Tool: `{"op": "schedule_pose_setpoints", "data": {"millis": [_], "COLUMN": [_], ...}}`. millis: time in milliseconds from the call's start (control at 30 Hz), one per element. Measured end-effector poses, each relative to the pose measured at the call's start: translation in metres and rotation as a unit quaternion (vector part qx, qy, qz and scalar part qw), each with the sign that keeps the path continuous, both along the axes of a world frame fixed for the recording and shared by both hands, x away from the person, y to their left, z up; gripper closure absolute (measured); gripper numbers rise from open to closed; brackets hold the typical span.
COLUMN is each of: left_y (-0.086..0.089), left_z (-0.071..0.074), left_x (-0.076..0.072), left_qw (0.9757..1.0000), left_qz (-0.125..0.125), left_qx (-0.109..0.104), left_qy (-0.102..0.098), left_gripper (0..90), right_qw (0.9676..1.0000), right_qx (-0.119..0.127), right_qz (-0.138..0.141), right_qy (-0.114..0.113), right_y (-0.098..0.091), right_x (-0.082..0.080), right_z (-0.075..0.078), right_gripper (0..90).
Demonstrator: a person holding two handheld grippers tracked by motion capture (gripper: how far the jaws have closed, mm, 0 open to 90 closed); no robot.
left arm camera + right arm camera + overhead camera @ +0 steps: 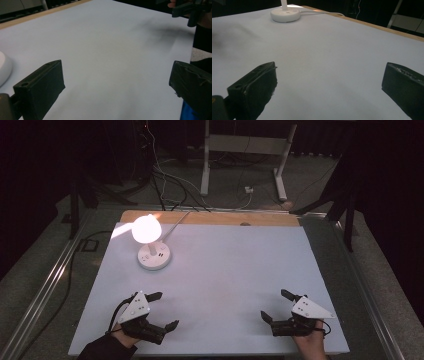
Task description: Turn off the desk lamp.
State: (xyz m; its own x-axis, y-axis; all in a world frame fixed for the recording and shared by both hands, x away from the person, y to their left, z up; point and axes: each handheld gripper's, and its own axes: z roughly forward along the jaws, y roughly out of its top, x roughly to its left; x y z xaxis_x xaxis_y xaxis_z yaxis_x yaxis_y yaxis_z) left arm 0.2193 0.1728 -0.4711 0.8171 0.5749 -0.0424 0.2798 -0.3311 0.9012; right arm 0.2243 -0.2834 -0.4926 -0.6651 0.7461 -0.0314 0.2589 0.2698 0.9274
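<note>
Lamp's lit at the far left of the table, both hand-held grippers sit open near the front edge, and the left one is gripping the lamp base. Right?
Not quite. The left hand-held gripper grips nothing: in the high view it sits open, well apart from the lamp. The rest holds, including the open right hand-held gripper.

A white frame (240, 150) stands on the floor (45, 255) beyond the counter (240, 270); what look like cables (165, 185) trail there.
</note>
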Motion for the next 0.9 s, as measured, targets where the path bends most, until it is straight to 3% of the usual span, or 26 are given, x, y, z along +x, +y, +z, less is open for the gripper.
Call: {"op": "schedule_pose_setpoints", "data": {"millis": [233, 633, 733, 900], "left_y": [0.0, -0.004, -0.005, -0.008], "left_z": [0.01, 0.017, 0.018, 0.018], "left_x": [0.007, 0.026, 0.031, 0.041], "left_qw": [0.9997, 0.9986, 0.9977, 0.9933], "left_qz": [0.021, 0.051, 0.065, 0.115], "left_qx": [-0.011, -0.017, -0.019, -0.016], "left_qy": [-0.011, 0.0, 0.002, -0.002], "left_gripper": [0.5, 0.5, 0.6, 0.6], "right_qw": [1.0, 1.0, 1.0, 1.0], "right_qx": [0.001, -0.001, -0.003, -0.003], "right_qz": [-0.001, -0.001, -0.001, 0.001], "right_qy": [0.002, 0.001, -0.001, -0.001], "right_y": [0.0, 0.0, 0.001, 0.0], "right_x": [0.0, 0.0, 0.0, 0.0], "right_z": [0.0, 0.0, 0.0, 0.0], "right_gripper": [0.0, 0.0, 0.0, 0.0]}}
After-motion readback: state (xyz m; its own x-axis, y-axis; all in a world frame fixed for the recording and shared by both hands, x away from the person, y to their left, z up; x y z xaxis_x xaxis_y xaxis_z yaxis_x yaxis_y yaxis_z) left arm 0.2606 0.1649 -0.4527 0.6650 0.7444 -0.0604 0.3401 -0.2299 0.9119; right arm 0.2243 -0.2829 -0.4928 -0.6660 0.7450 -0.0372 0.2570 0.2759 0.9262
